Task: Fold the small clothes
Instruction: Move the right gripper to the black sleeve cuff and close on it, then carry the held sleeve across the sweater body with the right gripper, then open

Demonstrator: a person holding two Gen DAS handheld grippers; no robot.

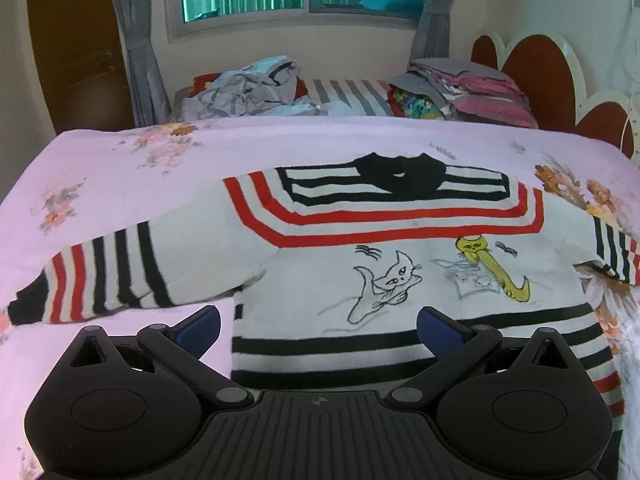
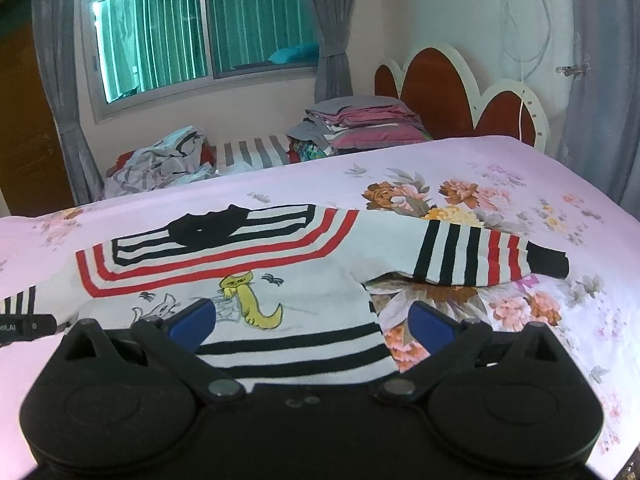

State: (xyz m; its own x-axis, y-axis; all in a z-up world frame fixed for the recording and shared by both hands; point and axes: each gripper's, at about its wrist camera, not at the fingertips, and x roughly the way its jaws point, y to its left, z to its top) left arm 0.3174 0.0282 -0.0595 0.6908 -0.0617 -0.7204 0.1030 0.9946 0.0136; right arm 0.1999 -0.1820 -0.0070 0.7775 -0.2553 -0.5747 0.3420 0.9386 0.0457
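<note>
Both tools, left tool (image 1: 318, 330) and right tool (image 2: 312, 322), wide apart, empty, over striped sweater (image 1: 400, 248) flat on bed (image 1: 160, 152).

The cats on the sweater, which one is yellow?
The yellow cat with the long hooked tail, right of the white outlined cat, just below the red stripes.

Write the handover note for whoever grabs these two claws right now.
Left claw: open, empty, at the sweater's bottom left corner.
Right claw: open, empty, at the bottom right corner.
Sweater: spread flat, front up, on the floral bedsheet, collar away from you, both sleeves out to the sides.
Done: laid out flat only; no fold visible.
Left: fold in the left sleeve and right sleeve, then fold the body. A folded stack and a loose clothes heap sit at the far end.
</note>
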